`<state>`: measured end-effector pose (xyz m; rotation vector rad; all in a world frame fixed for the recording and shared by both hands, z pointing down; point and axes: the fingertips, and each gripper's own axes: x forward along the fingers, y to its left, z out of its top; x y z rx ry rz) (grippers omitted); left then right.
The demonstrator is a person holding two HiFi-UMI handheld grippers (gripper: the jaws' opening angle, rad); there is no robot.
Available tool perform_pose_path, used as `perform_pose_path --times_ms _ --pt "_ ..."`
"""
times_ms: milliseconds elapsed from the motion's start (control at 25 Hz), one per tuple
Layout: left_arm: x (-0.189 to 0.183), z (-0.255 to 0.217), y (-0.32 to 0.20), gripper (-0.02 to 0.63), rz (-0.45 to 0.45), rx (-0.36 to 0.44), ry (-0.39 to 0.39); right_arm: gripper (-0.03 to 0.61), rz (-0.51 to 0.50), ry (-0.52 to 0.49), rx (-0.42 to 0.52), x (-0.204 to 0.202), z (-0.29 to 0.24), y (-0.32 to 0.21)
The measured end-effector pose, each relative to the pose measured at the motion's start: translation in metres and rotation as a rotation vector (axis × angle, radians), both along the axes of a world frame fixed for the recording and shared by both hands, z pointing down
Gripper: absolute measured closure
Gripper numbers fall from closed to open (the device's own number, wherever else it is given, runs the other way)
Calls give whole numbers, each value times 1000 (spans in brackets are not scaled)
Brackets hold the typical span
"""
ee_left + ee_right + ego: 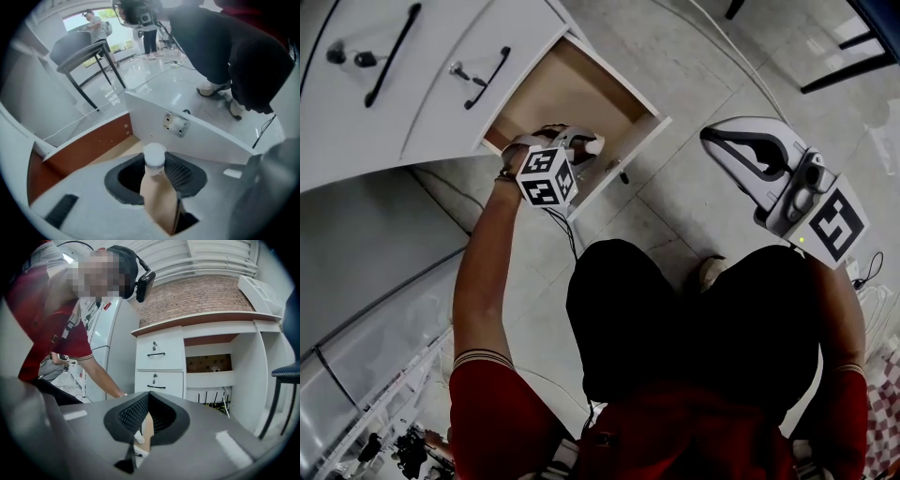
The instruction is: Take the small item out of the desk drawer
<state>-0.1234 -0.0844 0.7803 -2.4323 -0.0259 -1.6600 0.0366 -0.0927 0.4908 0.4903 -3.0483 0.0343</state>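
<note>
Down low, the left tool (154, 165) reaches into the open drawer (581, 84) and is clamped on the small item (154, 155). Its white cap shows between the black pads, over the drawer's tan floor and near the white front panel. From the head view the item (593, 143) sits at that tool's tip, inside the drawer's outline; whether it touches the floor of the drawer I cannot tell. The right tool (712, 139) hangs well apart over the tiled floor (694, 56) — tips together, nothing between them. Two closed drawers (159, 352) with black handles stand above.
</note>
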Motion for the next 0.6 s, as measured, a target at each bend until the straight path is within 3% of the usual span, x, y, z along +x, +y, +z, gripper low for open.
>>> perform_pose_path --times_ms 240,600 --pt "3 -51 -14 479 -183 59 173 566 -19 -5 -1 -11 1 -3" --pt "5 -144 -18 479 -512 165 535 566 -85 -19 -3 -40 0 -7"
